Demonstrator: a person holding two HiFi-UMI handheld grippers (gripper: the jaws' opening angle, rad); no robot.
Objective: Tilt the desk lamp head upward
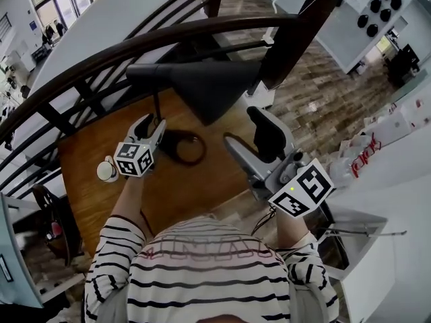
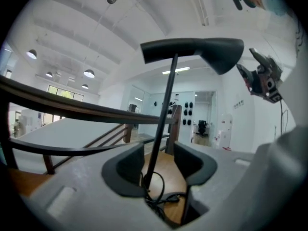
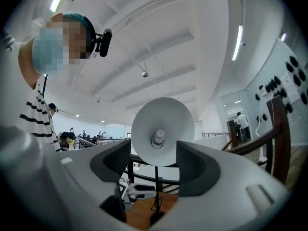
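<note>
Nearest, left of centre in the head view, the left tongs (image 1: 153, 123) stand wide, the desk lamp's thin stem (image 2: 163, 114) between the pads, unclamped. At right, the right tongs (image 1: 252, 140) gape empty. Beyond them, the black lamp head (image 1: 202, 86) sits mid-frame above the wooden table (image 1: 182, 194).

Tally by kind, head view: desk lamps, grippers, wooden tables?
desk lamp: 1
grippers: 2 (left gripper, right gripper)
wooden table: 1
Total: 4
</note>
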